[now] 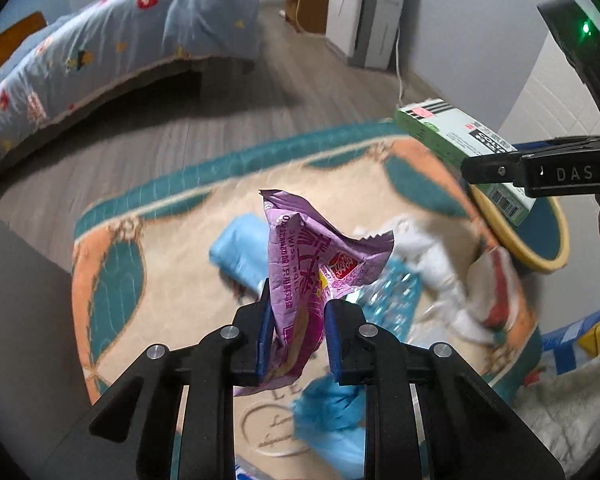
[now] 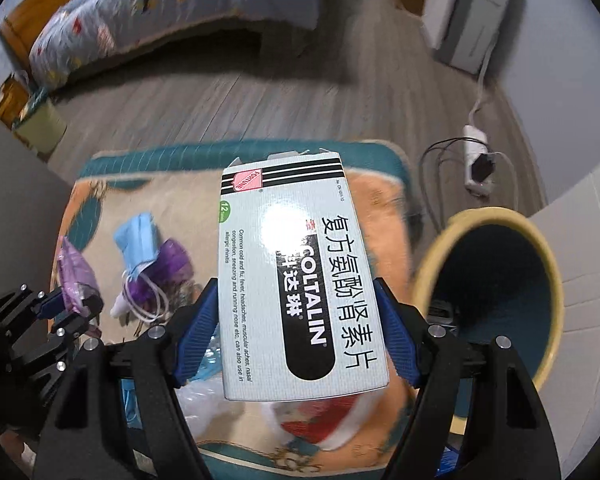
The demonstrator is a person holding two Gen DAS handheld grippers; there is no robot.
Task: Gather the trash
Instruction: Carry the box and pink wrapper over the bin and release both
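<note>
My left gripper [image 1: 298,306] is shut on a crumpled purple snack wrapper [image 1: 316,248], which hangs above the rug. From the right wrist view the same gripper [image 2: 76,300] shows at the left edge with the wrapper [image 2: 74,264] in it. My right gripper [image 2: 296,292] is shut on a white and black medicine box [image 2: 292,280], its blue pads pressing both long sides. The box [image 1: 452,136] also shows at the upper right of the left wrist view. A round bin with a yellow rim [image 2: 440,256] and a dark blue inside stands right of the box.
On the patterned rug [image 2: 180,200] lie a blue mask [image 2: 138,240], a purple mask [image 2: 172,264], white tissue [image 1: 428,256] and a red and white wrapper [image 2: 320,420]. A bed [image 1: 100,52] stands beyond the rug. A power strip [image 2: 476,160] lies by the wall.
</note>
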